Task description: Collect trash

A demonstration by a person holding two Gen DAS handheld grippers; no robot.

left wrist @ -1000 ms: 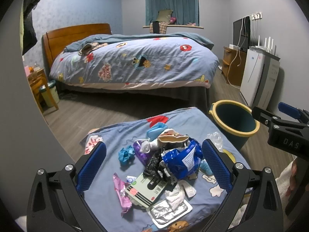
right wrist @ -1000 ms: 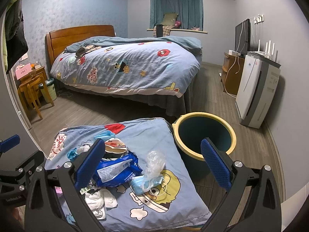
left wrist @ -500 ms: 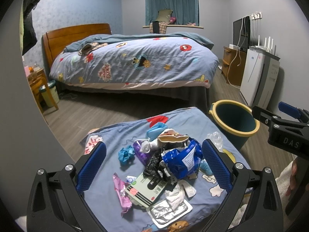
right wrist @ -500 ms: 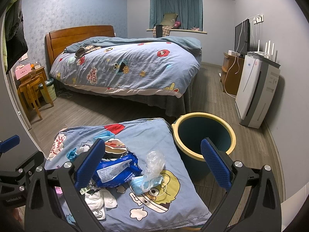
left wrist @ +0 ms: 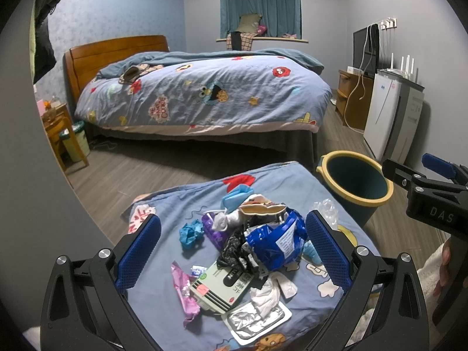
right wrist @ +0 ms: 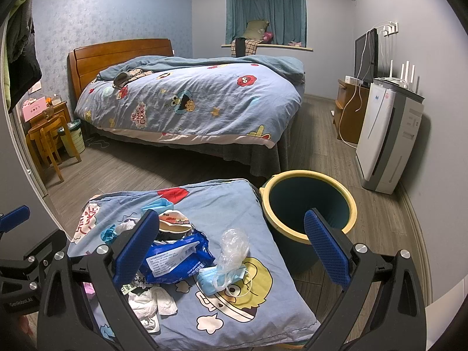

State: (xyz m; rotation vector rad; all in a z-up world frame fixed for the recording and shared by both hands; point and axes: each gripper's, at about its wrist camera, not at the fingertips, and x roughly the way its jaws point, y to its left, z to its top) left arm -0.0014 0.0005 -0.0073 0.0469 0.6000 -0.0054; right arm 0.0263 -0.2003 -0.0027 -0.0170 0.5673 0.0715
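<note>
Left gripper [left wrist: 232, 247]: black frame with blue pads, jaws spread wide, holding nothing, above the trash pile.
Right gripper [right wrist: 231, 250]: same build, jaws spread wide, empty, between the pile and the bin.
Cushion: blue cartoon-print fabric cushion [right wrist: 234, 201], carries all the trash.
Pink foil wrapper [left wrist: 182, 291]: at the left edge of the pile.
Green and white paper box [left wrist: 222, 285]: lies flat, just beside the wrapper.
Blue plastic wipes pack [right wrist: 177, 259]: crumpled, in the middle of the pile.
Clear plastic bag [right wrist: 234, 244]: to the right of the pack, touching a light blue face mask [right wrist: 219, 278].
Bin: round dark teal plastic bin with yellow rim [right wrist: 310, 201], on the floor, just beside the right edge of the cushion.
</note>
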